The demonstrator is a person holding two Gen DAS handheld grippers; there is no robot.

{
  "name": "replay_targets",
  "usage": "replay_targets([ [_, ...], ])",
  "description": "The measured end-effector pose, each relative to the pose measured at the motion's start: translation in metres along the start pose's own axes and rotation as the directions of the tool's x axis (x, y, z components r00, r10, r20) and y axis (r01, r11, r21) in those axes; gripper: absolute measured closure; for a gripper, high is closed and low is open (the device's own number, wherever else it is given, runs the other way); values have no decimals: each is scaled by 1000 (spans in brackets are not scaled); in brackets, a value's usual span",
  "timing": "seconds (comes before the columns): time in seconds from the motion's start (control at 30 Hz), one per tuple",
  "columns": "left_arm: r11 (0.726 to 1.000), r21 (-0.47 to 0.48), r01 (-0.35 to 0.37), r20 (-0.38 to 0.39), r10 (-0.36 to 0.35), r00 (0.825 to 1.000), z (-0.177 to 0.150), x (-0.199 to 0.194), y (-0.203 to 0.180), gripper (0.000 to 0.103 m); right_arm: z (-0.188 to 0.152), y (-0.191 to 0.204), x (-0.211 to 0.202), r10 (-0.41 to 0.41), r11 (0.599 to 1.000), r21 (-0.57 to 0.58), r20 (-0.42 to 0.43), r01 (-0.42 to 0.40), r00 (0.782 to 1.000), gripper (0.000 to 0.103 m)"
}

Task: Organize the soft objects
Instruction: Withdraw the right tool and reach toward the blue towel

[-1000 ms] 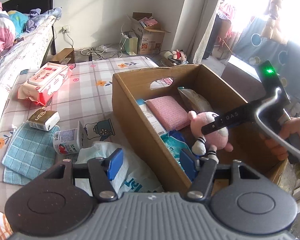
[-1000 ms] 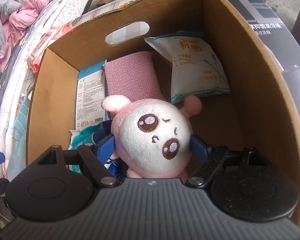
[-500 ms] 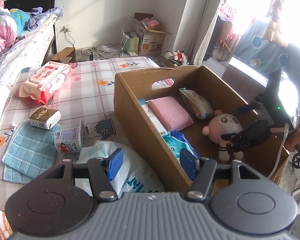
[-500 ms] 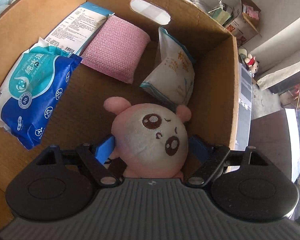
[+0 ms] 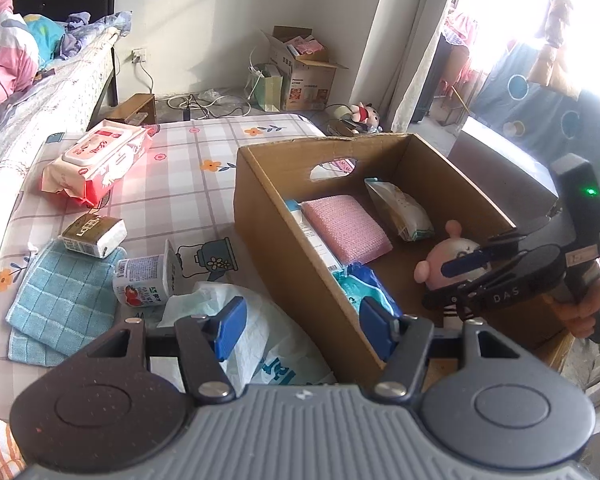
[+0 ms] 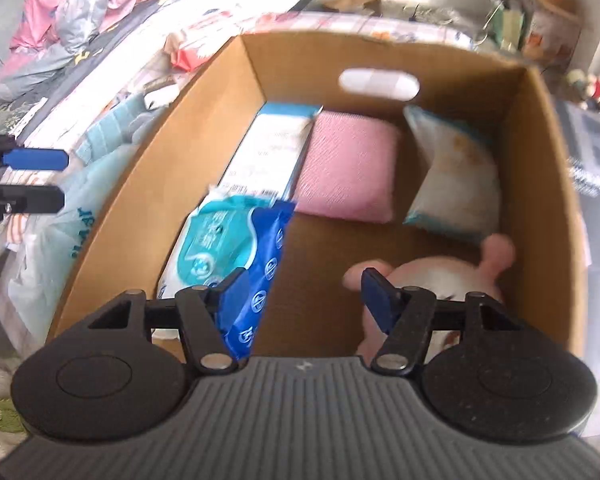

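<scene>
The cardboard box (image 5: 284,216) sits on the checked worktop (image 5: 180,200). Inside it, a pink pad (image 6: 346,168) lies at twelve o'clock, a blue wipes pack (image 6: 236,248) at nine, and the pink plush toy (image 6: 432,280) at four, near the right wall. The right gripper (image 6: 300,300) hangs over the box floor, its fingers closing on nothing, the toy just beside its right finger. The left gripper (image 5: 300,330) holds its fingers half open and empty over a white plastic bag (image 5: 260,340).
</scene>
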State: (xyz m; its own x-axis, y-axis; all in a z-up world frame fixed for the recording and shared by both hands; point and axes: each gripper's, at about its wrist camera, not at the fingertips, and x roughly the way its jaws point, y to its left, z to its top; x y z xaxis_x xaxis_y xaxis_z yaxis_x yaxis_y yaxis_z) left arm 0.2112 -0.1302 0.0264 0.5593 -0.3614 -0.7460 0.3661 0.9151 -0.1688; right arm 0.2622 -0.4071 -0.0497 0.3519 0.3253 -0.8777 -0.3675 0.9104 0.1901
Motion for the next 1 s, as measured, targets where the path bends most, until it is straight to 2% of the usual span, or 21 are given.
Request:
replay_targets([
  [0.07,1000,-8,-11,16,11,1000,0,-4,6,38,-1,-1,3,-3,1000,22,-11,3,1000,41],
  [0.17,999,-14,-48,45,48,998,0,-13,20,34,4,1,-10,24,996,86,36,-27,999,41],
  [0.23,996,-17,-87,62,88,994,0,-18,32,32,15,8,-12,43,991,122,92,-54,995,35],
  [0.27,993,-25,-111,70,113,991,0,-22,41,30,22,13,-17,43,989,136,121,-59,992,26],
  [0.3,991,-34,-130,77,133,988,-1,-25,48,29,32,20,-20,41,988,144,150,-63,988,22],
  [0.4,978,-69,-195,97,201,975,-2,-33,79,25,64,44,-24,87,986,122,209,-115,974,19],
  [0.53,946,-98,-309,85,318,944,-6,-35,120,24,108,83,-14,191,970,106,233,-221,954,19],
  [0.7,929,-129,-347,25,353,935,-14,-30,164,24,162,145,30,337,928,108,166,-357,927,19],
  [0.8,923,-149,-356,-10,358,934,-20,-21,182,28,182,177,67,353,923,128,92,-363,931,19],
  [0.9,923,-159,-351,-40,349,936,-25,-9,192,39,196,199,100,344,929,128,48,-348,938,22],
  [0.93,922,-158,-354,-43,351,935,-26,-5,194,45,201,202,109,333,933,132,35,-334,942,24],
  [1.0,920,-146,-364,-52,360,931,-26,4,196,51,208,201,135,334,926,190,-10,-326,943,40],
])
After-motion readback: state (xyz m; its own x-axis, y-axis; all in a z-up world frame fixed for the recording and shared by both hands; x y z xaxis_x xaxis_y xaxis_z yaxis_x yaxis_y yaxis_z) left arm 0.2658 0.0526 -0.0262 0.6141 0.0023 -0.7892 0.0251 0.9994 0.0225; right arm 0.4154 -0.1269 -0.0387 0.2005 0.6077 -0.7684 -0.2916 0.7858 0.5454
